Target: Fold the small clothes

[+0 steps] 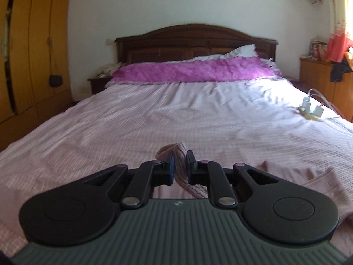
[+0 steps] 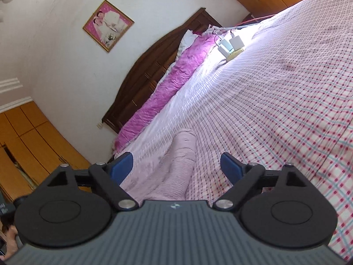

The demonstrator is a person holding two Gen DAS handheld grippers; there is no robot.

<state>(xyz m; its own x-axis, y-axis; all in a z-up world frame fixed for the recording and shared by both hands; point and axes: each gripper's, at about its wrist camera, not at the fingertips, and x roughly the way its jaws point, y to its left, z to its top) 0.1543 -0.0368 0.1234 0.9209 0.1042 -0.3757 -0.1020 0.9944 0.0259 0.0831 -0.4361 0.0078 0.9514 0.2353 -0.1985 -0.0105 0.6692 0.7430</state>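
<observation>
Pink ribbed garment (image 1: 181,172) sits pinched in our left gripper (image 1: 179,165), jaws closed tight on a bunched strip of the fabric, which sticks up past the fingertips and trails down btwn them toward the gripper body. More of the same pinkish cloth (image 1: 308,176) lies flat on the bed (image 1: 132,121) to the right of the gripper, w/ what looks like a pocket or seam edge on it. We hold the left gripper low over the near end of the bed, pointing at the dark wood headboard (image 1: 194,37).

Our right gripper (image 2: 176,167) is spread wide, blue pads (image 2: 122,165) well apart, nothing btwn them gripped. Right wrist view is tilted, so the bed runs diagonally. Below and ahead of the open jaws we see a pink ribbed sleeve or leg of the garment (image 2: 176,165) lying on the checked sheet (image 2: 286,110); can't tell if the pads touch it.

Farther up the bed: magenta blanket (image 1: 194,70) across the pillow end, and white chargers on a power strip (image 1: 311,110) near the right edge. Framed picture (image 2: 108,25) hangs on the wall above the headboard; wooden wardrobe (image 1: 33,44) stands to the left.
</observation>
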